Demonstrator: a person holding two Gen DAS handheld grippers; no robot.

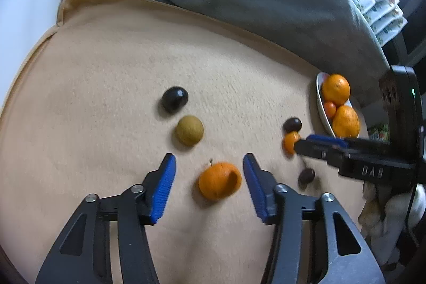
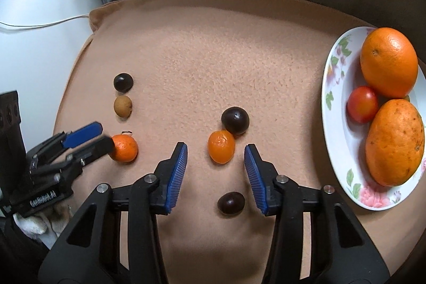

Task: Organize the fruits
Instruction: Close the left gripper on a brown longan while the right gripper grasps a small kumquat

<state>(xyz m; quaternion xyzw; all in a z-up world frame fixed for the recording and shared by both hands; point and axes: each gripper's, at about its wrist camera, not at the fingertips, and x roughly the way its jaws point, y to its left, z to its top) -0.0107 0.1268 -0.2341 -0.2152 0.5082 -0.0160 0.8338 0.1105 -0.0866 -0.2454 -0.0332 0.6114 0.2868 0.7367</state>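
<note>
Two small oranges framed by spread grippers on a tan blanket

The stemmed mandarin [image 1: 220, 180] is bracketed, untouched, by the left gripper [image 1: 209, 164]. The wrinkled orange [image 2: 221, 147] is flanked by the right gripper [image 2: 215, 155], a plate [image 2: 336, 108] lying at three o'clock.

We see the plate [image 2: 336, 124] cut off at the right edge; the right gripper [image 1: 300, 144] hides part of a small orange fruit [image 1: 289, 142].
</note>
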